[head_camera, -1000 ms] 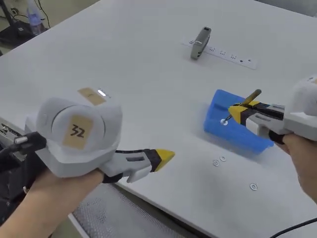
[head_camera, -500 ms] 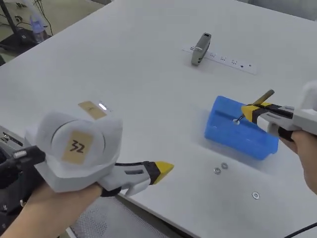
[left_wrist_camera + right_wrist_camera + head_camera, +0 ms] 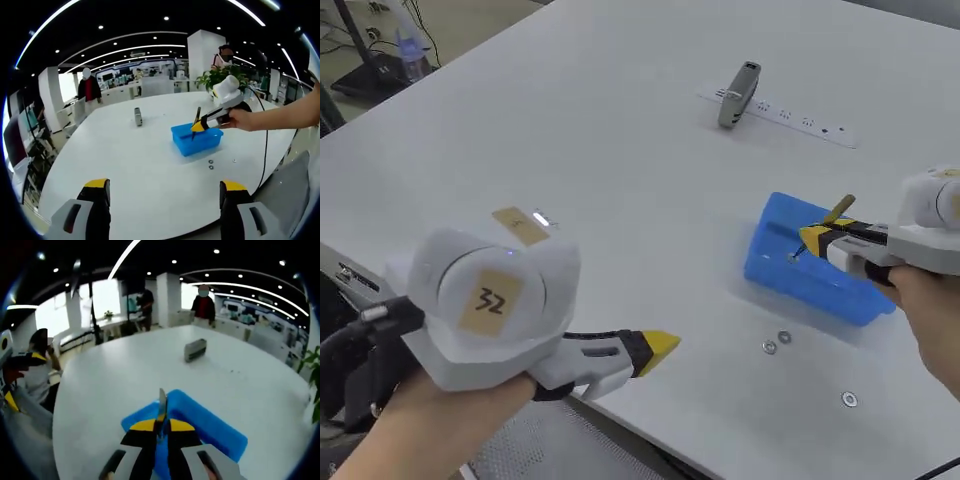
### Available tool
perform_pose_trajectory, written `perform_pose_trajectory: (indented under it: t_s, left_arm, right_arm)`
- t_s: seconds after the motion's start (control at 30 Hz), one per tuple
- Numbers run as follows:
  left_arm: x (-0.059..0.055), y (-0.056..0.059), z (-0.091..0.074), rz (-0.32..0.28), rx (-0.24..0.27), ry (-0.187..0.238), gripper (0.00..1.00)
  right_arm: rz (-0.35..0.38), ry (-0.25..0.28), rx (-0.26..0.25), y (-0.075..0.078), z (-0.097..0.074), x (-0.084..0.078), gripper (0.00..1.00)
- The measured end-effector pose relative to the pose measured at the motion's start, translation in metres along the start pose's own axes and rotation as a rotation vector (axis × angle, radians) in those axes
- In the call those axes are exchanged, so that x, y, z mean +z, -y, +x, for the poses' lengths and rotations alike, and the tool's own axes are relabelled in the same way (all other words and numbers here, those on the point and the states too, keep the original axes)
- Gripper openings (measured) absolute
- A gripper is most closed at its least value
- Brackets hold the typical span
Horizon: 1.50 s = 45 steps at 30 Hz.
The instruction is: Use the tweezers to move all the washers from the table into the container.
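Dipped slightly lower, our right gripper (image 3: pixel 812 240) pinches slim tweezers (image 3: pixel 838 210) over the blue plastic container (image 3: pixel 820 295), centre right; small metal washers (image 3: pixel 784 338) lie just below it. Our left gripper (image 3: pixel 655 345), lower left, gapes.

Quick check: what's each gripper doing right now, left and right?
Left gripper: open, holding nothing.
Right gripper: shut on the tweezers, tips over the blue container.

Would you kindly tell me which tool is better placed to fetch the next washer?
The right tool: it is shut on the tweezers over the container, close to the washers. The left tool is open, holding nothing.
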<state>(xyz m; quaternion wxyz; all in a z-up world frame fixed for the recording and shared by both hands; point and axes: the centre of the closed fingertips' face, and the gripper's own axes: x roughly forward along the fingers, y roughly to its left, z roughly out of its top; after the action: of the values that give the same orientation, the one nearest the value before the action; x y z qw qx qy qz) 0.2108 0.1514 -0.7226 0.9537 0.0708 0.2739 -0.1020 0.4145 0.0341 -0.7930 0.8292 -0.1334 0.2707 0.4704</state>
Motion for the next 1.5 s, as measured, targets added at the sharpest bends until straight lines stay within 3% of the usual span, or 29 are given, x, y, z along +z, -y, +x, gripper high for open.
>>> perform_pose_trajectory:
  t_s: [0.2,0.4,0.73,0.93,1.07,1.3,1.5]
  left_arm:
    - [-0.001,0.002,0.001,-0.010,-0.009,-0.006,0.93]
    - [-0.007,0.001,0.000,-0.017,-0.011,-0.022,0.93]
    - [-0.007,-0.002,0.002,-0.010,-0.008,-0.025,0.92]
    - [-0.006,0.002,0.002,-0.008,-0.017,-0.023,0.92]
    - [-0.001,0.000,-0.001,-0.004,-0.012,-0.010,0.92]
    - [0.003,0.001,-0.004,-0.007,-0.013,0.011,0.93]
    - [0.003,0.006,-0.007,-0.003,-0.022,0.014,0.93]
  right_arm:
    - [0.027,-0.005,0.013,-0.003,0.013,-0.006,0.04]
    - [-0.001,-0.024,0.002,-0.003,0.020,-0.010,0.04]
    - [-0.057,-0.038,-0.017,-0.003,0.022,-0.014,0.04]
    - [0.016,-0.036,-0.026,0.003,0.020,-0.013,0.05]
    - [0.012,-0.011,-0.027,0.001,0.012,-0.003,0.05]
    - [-0.022,0.068,-0.022,-0.018,-0.024,0.020,0.05]
    - [-0.028,0.115,-0.021,-0.035,-0.051,0.022,0.05]
